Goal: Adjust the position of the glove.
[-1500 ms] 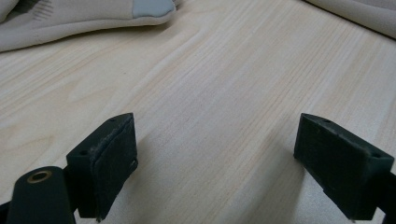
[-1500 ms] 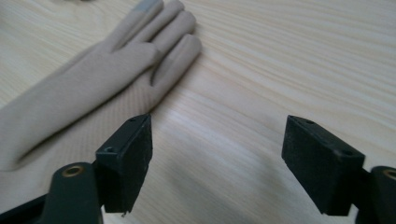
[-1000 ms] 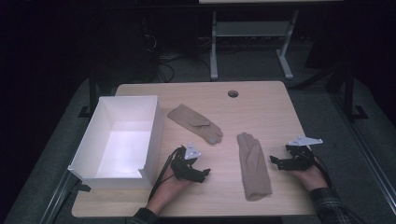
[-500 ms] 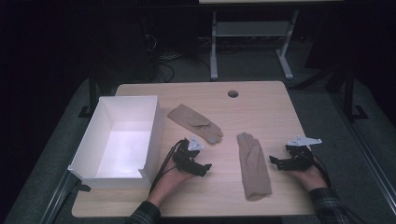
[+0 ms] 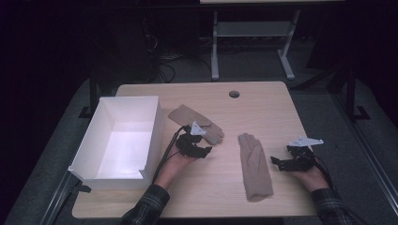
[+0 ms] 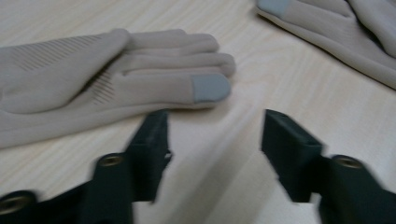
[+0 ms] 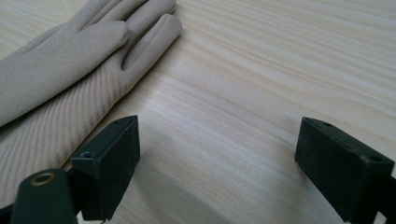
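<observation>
Left hand-held gripper (image 5: 205, 151) advanced, closing – two gloves (image 5: 255, 166)

A light wooden table (image 5: 263, 112) carries a white box (image 5: 105, 140) and two beige gloves (image 5: 190, 117) (image 5: 256, 166), apart.

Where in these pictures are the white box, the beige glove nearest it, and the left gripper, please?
white box (image 5: 90, 140), high view, on its left wall.
beige glove (image 5: 185, 115), high view, on its cuff end.
left gripper (image 6: 215, 135), left gripper view, midway between its fingertips.
</observation>
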`<state>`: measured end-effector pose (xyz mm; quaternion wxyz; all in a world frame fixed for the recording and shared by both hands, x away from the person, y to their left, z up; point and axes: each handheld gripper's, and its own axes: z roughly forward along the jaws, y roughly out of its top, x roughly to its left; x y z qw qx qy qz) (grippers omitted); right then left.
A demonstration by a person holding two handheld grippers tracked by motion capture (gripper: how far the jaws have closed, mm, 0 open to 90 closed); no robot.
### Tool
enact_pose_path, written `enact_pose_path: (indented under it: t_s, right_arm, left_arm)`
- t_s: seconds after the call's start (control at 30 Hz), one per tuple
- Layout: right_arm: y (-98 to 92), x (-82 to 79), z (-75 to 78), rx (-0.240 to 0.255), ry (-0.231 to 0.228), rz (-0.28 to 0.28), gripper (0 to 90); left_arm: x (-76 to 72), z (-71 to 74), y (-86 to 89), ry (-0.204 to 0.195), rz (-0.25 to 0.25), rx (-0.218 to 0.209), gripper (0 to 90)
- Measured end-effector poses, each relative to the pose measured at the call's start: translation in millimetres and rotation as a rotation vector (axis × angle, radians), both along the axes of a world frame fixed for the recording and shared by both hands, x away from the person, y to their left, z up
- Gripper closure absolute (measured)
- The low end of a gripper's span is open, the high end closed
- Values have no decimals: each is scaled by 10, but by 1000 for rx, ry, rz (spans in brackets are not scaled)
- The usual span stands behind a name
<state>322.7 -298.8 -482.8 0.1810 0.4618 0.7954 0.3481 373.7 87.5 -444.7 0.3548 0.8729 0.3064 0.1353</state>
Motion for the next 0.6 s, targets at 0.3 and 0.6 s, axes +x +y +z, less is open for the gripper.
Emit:
enact_pose_path:
  t_s: [0.3, 0.6]
  right_arm:
    - [-1, 5, 0, -1, -1, 4, 135]
    - [0, 8, -1, -1, -1, 4, 135]
  left_arm:
    - [264, 37, 4, 22, 18, -23, 881]
    - [476, 0, -63, 14, 23, -15, 896]
